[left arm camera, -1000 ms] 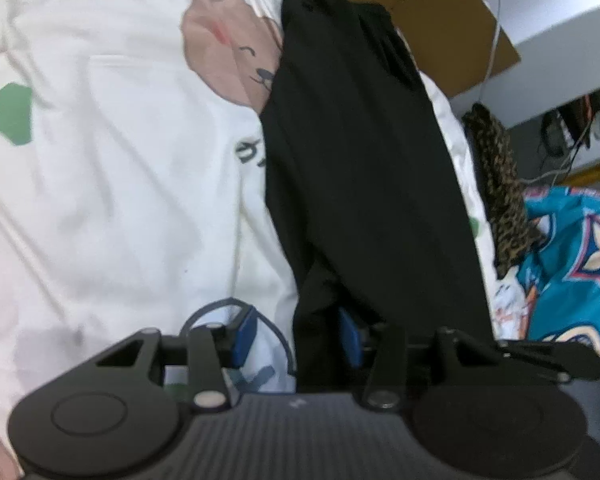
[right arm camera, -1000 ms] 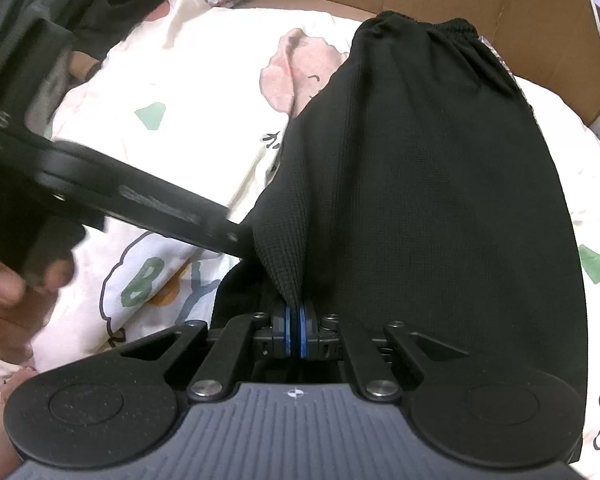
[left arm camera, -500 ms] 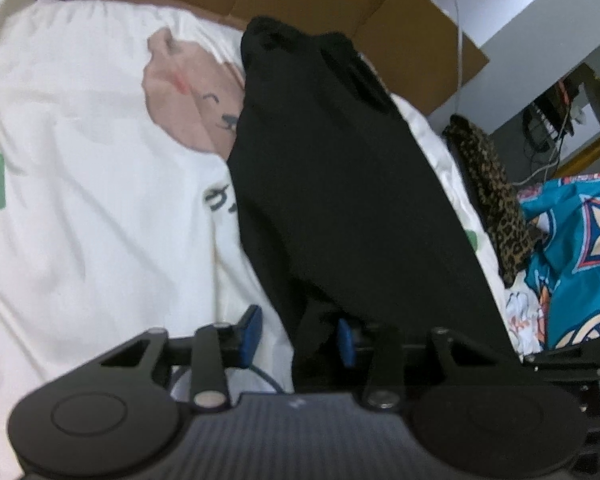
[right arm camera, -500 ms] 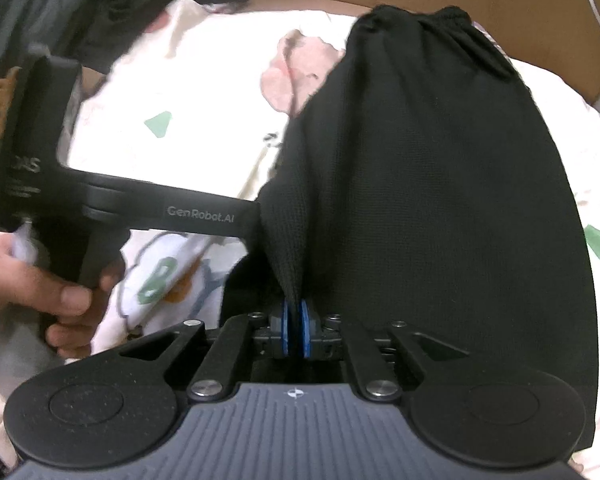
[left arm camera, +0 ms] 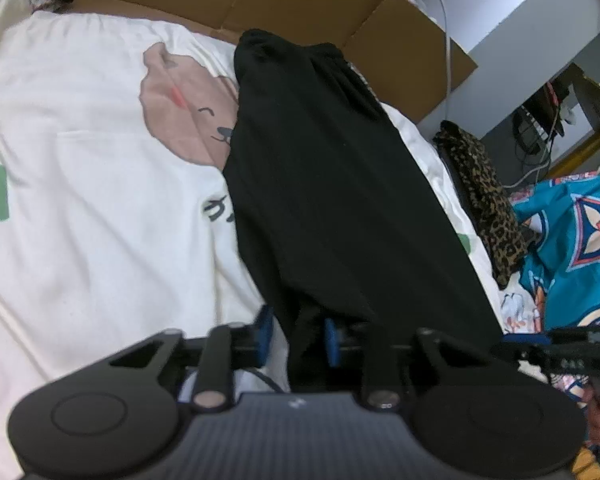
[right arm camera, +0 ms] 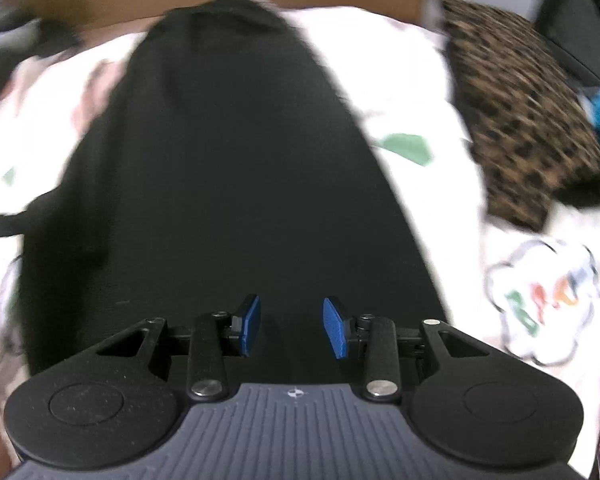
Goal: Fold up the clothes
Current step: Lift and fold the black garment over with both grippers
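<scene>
Left gripper (left arm camera: 296,338), low in the left wrist view, has just been closing its blue pads around the near hem of the black garment (left arm camera: 332,200), a bunched fold of cloth standing between them; whether the pads already press on it cannot be told for certain, though they sit snug against the fabric. Right gripper (right arm camera: 291,326), bottom centre of its own blurred view, has just been opening and now stands spread, nothing between its fingers, hanging above the same dark cloth.

That black garment lies lengthwise on the white printed bedsheet (left arm camera: 80,200), its gathered waistband toward the cardboard box (left arm camera: 300,4) at the top of the frame and its near end under both grippers. A leopard-print cloth (left arm camera: 484,200) and a turquoise patterned fabric (left arm camera: 572,248) lie at the right edge, well apart from the work.

By the look of it the grip on the near end is being shared out between the two tools, ahead of a fold. The next move seems to call for the right gripper to take a fresh hold on the other near corner, so that both can carry the hem up toward the waistband.

Both grippers point steeply down at the bed. The person's fingers (left arm camera: 598,412) show at the lower right of the left wrist view.
</scene>
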`<state>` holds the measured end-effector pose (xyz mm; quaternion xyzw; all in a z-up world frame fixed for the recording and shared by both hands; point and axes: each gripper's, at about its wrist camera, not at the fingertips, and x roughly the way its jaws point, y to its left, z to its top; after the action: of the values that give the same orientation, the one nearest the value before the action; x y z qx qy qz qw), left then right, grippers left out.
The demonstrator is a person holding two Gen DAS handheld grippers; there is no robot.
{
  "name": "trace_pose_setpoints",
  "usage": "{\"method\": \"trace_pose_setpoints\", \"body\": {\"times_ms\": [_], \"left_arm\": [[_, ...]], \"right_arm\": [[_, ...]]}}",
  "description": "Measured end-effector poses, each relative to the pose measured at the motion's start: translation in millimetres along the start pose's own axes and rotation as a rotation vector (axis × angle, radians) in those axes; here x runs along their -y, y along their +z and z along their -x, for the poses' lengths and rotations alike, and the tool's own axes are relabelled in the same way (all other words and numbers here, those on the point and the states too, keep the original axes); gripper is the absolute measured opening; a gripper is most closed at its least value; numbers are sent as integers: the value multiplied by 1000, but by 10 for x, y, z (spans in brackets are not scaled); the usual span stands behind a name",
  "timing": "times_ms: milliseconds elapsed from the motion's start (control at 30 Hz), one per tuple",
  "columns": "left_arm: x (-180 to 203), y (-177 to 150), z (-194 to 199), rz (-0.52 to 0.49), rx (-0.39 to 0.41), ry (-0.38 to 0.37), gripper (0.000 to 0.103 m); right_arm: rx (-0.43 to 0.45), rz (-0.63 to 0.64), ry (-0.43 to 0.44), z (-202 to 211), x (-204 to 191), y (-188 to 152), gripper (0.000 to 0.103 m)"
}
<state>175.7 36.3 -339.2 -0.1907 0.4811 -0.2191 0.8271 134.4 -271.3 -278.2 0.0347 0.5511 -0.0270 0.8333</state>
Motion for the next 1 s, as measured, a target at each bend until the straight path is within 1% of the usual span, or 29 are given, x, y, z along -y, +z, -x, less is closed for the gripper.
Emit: {"method": "trace_pose_setpoints", "body": {"times_ms": [133, 267, 433, 533, 667, 833, 867, 933, 1000], "left_arm": [[-16, -11, 0, 9, -3, -1, 8], [-32, -24, 38, 14, 7, 16, 4], [-149, -72, 154, 47, 18, 23, 3], [-235, -95, 229, 57, 27, 35, 1], [-381, -105, 297, 98, 28, 34, 1], [-551, -126, 386, 175, 34, 37, 1], [-586, -133, 406, 186, 37, 42, 0], [-642, -147, 453, 194, 49, 88, 0], [-734, -131, 521, 227, 56, 86, 0]], "right_arm": [[10, -56, -21, -24, 219, -8, 42], [10, -91, -29, -110, 386, -18, 42], [-53, -84, -69, -345, 571, -87, 41], [-58, -52, -86, -427, 577, -99, 41], [-69, -1, -118, -501, 520, -88, 41], [-77, -16, -115, -523, 553, -72, 41], [-78, -20, -112, -525, 564, -73, 41], [-79, -22, -112, -529, 572, -73, 41], [-81, -26, -112, -529, 581, -65, 41]]}}
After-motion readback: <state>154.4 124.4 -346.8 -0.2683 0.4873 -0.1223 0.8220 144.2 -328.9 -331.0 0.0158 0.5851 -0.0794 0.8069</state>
